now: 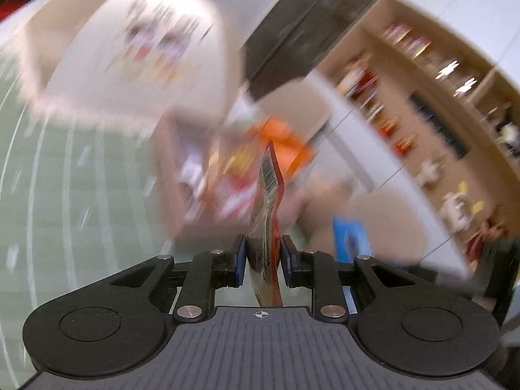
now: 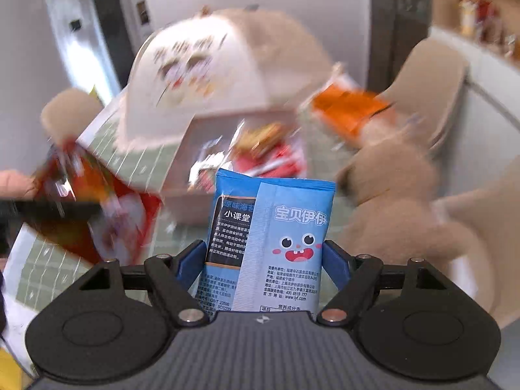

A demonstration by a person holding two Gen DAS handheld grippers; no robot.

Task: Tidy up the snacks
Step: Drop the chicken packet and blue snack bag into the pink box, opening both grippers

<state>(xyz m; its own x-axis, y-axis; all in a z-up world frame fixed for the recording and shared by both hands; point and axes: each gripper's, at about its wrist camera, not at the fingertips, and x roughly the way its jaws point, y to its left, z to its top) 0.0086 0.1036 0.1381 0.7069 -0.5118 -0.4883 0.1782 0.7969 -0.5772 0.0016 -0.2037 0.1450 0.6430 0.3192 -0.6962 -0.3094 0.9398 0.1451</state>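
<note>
Counter (image 2: 156,165): a pale green cloth with a white line pattern covered it, lying below and ahead of both pairs of jaws; motion blur softened most of it.
Storage box (image 2: 182,74): a white box with a cartoon print on its raised lid stood ahead of the jaws, up and left of centre in both wrist views; its open compartment sat just beyond the blue packet.
Plush toy (image 2: 399,188): a tan soft toy lay to the right of the right jaws, beside the box.
Snacks in the box (image 2: 266,152): red and yellow wrappers lay heaped inside, blurred past telling apart.
Orange packet (image 2: 351,110): it sat ahead and to the right of the right jaws, at the box's right edge, by the plush toy.
Blue packet (image 2: 279,237): a light blue snack packet with a smiling cartoon face stood upright between the right jaws.
Right gripper (image 2: 265,260): its jaws stood wide and pressed on both side edges of the blue packet.
Red packet (image 1: 268,208): a thin red packet with a barcode stood edge-on between the left jaws, its top pointing ahead toward the box.
Left gripper (image 1: 262,256): its jaws were nearly together, clamped on the red packet.
</note>
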